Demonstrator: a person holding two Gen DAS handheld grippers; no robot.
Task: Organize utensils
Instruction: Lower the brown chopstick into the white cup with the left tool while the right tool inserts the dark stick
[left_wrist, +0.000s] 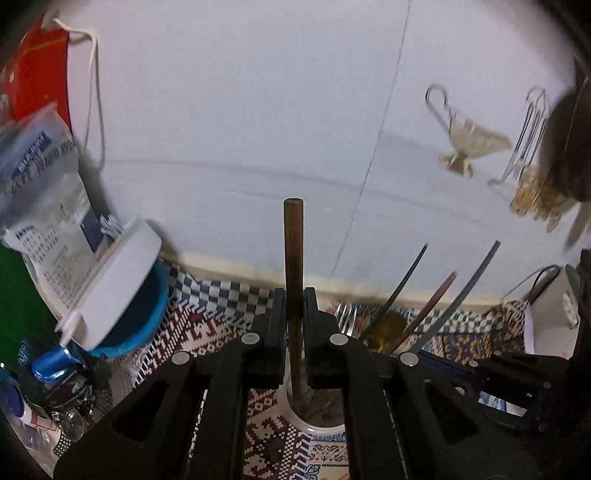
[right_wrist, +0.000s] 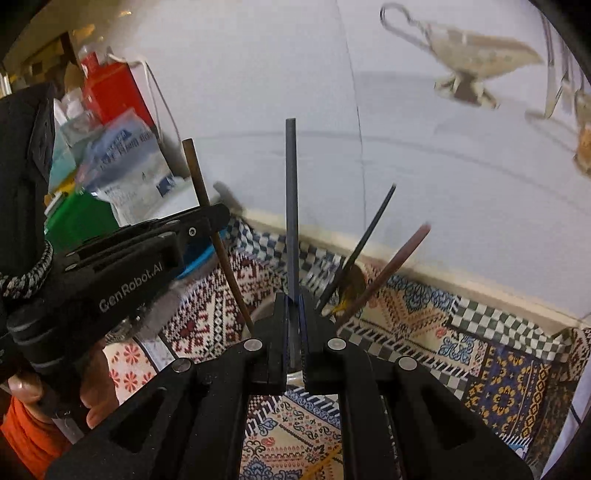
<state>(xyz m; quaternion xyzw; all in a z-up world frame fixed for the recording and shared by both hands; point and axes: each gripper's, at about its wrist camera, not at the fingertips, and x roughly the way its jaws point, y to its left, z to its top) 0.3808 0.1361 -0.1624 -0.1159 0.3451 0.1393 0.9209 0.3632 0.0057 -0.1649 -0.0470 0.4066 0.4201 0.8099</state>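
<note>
My left gripper (left_wrist: 294, 314) is shut on a brown wooden handle (left_wrist: 293, 251) that stands upright, its lower end inside a clear glass cup (left_wrist: 317, 424) on the patterned cloth. My right gripper (right_wrist: 294, 314) is shut on a grey-blue handle (right_wrist: 291, 192), also upright over a glass rim (right_wrist: 295, 376). In the right wrist view the left gripper (right_wrist: 207, 218) holds the brown handle (right_wrist: 207, 206) at the left. More utensils lean beside: a dark handle (right_wrist: 369, 236), a reddish-brown handle (right_wrist: 399, 262) and a fork (left_wrist: 345, 317).
A patterned cloth (right_wrist: 498, 387) covers the table up to a white wall. At the left are a blue bowl (left_wrist: 147, 314), a white lidded tub (left_wrist: 122, 280), packets and a red box (right_wrist: 110, 88). A metal gravy boat (right_wrist: 472, 62) stands at the far right.
</note>
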